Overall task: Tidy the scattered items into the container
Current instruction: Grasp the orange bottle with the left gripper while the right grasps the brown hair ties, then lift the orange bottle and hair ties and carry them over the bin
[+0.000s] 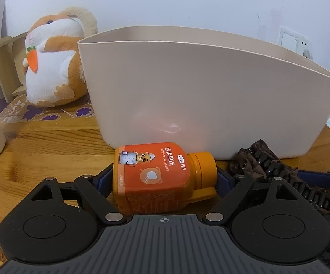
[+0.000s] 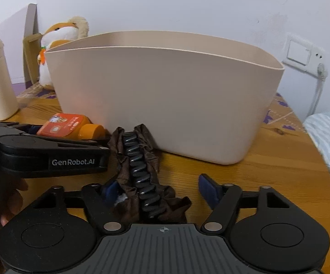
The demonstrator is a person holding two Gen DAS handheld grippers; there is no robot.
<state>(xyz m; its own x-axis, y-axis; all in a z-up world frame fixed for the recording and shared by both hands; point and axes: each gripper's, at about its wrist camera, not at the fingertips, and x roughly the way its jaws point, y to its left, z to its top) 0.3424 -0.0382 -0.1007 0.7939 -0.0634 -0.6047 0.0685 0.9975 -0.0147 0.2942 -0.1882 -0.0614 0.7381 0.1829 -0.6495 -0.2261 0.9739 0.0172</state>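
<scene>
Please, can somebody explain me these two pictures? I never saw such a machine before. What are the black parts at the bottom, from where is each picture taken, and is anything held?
There is no robot: a person holds two hand-held grippers, each with a camera that looks along its fingers. One picture comes from the left gripper, the other from the right gripper.

On the wooden table stands a beige container. In front of it lie an orange bottle of cotton balls and a brown scrunchie with a black coil.

The left gripper's fingers sit at both ends of the bottle, seemingly gripping it. The right gripper is open around the scrunchie; its right finger stands clear.
</scene>
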